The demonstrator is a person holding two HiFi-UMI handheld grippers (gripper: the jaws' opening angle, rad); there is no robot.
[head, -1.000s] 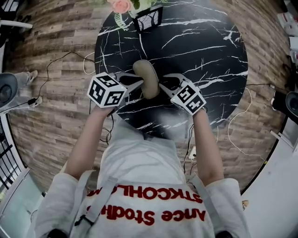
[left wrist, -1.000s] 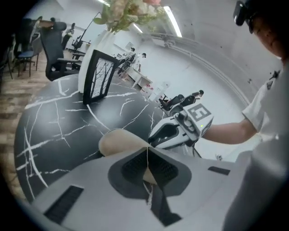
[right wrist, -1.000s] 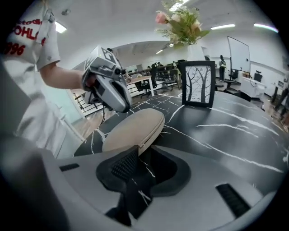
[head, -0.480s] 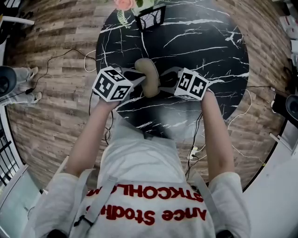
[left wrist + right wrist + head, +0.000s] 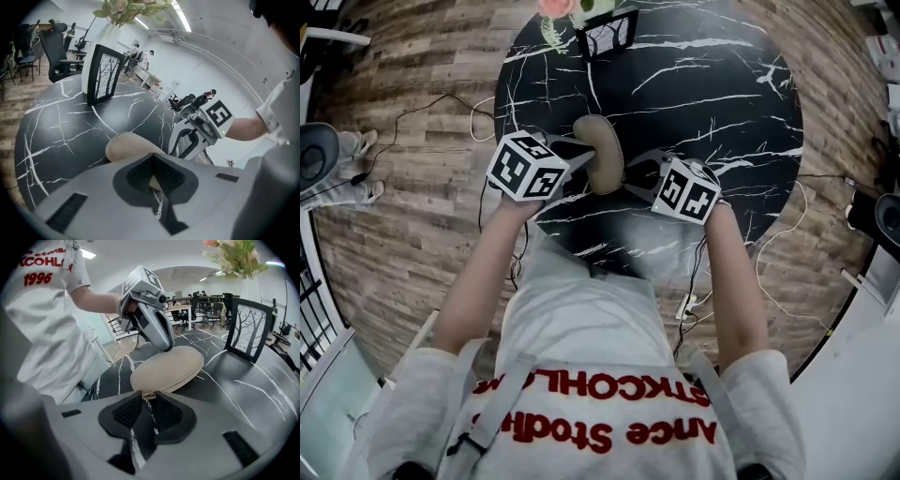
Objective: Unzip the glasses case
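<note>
Glasses case [image 5: 600,150], laid lengthwise ahead of the right hand-held gripper [image 5: 631,178], by whose closing jaws its near-end zip pull [image 5: 149,394] is flanked, not yet clamped; its side is pinched by the shut left hand-held gripper [image 5: 578,157].

Open tabletop [image 5: 722,103] beside far-edge vase [image 5: 605,36]
</note>
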